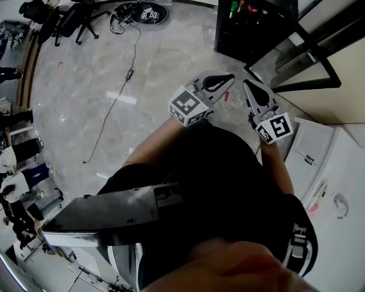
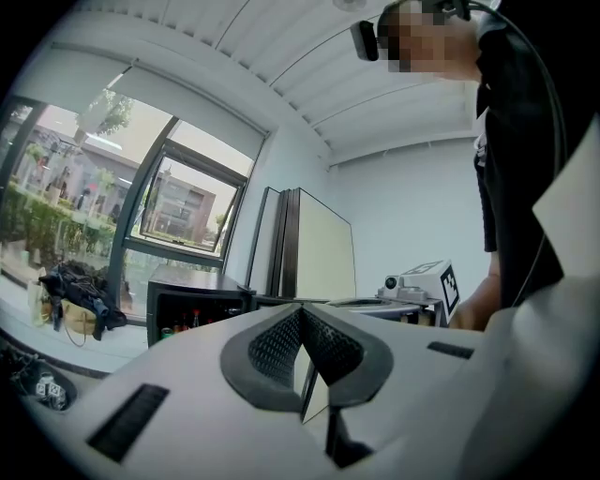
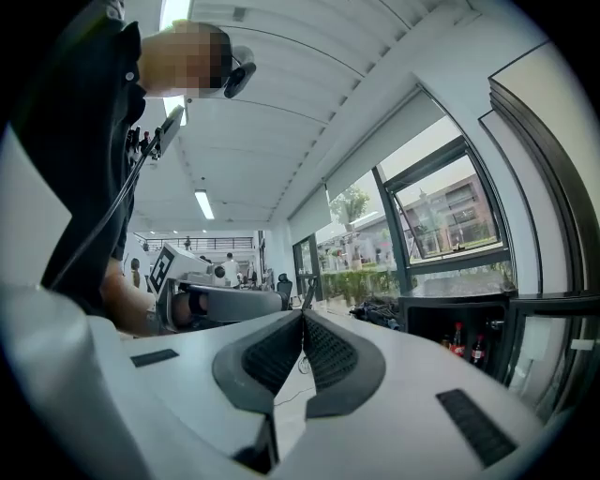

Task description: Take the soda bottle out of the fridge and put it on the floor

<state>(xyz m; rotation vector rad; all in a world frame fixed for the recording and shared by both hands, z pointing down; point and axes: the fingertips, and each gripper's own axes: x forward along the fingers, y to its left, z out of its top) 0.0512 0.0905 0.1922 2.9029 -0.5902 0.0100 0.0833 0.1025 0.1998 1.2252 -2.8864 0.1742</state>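
Observation:
The black mini fridge (image 1: 251, 28) stands open at the top of the head view, its glass door (image 1: 305, 63) swung out to the right. Small bottles (image 1: 235, 8) show inside; I cannot tell which is the soda bottle. Two bottles with red labels (image 3: 457, 343) appear in the fridge (image 3: 469, 328) in the right gripper view. More bottles (image 2: 178, 328) show in the fridge (image 2: 192, 305) in the left gripper view. My left gripper (image 1: 230, 76) (image 2: 300, 309) and right gripper (image 1: 247, 84) (image 3: 302, 314) are held side by side at chest height, short of the fridge. Both are shut and empty.
A cable (image 1: 122, 85) runs across the marble floor. An office chair (image 1: 80, 23) and a round black stand (image 1: 145, 14) sit at the back. White cabinets (image 1: 331, 171) are at the right. A dark panel (image 1: 114, 211) is at the lower left, with people at the left edge.

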